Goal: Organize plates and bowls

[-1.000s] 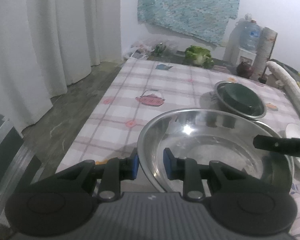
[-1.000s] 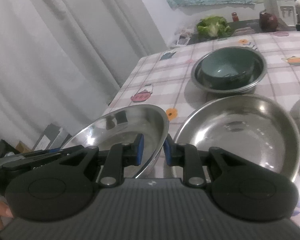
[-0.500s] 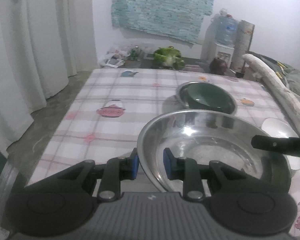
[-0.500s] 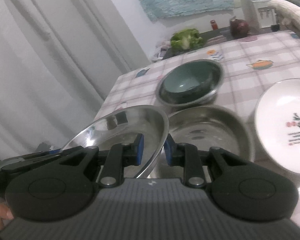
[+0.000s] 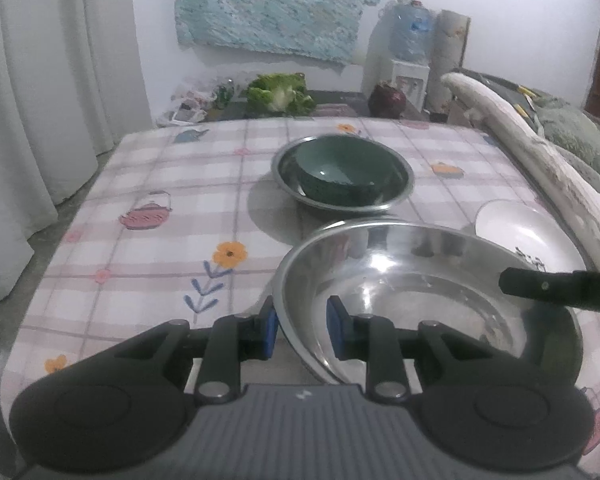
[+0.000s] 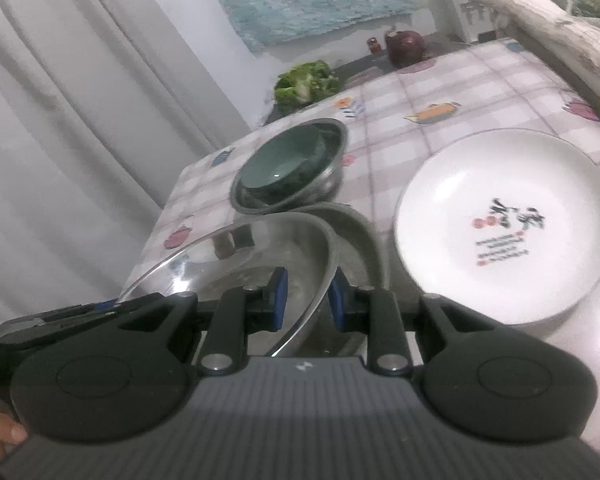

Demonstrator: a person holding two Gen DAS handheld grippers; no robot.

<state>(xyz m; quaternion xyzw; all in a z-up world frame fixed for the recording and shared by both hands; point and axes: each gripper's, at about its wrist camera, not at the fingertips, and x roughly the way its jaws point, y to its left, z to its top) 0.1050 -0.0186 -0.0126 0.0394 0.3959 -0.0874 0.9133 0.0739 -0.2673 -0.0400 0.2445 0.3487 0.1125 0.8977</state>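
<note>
A large steel bowl (image 5: pixel 428 296) is held by both grippers on opposite rims. My left gripper (image 5: pixel 302 330) is shut on its near-left rim. My right gripper (image 6: pixel 307 298) is shut on the other rim of the same bowl (image 6: pixel 260 256) and holds it just over a second steel bowl (image 6: pixel 356 232) on the table. Beyond stands a third steel bowl (image 5: pixel 396 196) with a green bowl (image 5: pixel 340 172) inside it, also in the right wrist view (image 6: pixel 284 164). A white plate (image 6: pixel 504 224) with a printed motif lies to the right, partly visible in the left wrist view (image 5: pixel 516 228).
The table has a pink checked cloth (image 5: pixel 172 216). Curtains (image 5: pixel 32 92) hang along the left. At the far end are a leafy green vegetable (image 5: pixel 280 94), a dark round jar (image 5: pixel 388 102) and a water dispenser (image 5: pixel 410 52). A pale padded rail (image 5: pixel 540 152) runs along the right.
Both grippers have carried the steel bowl forward and rightward over the table; it has come over the second steel bowl. The white plate has come fully into the right wrist view.
</note>
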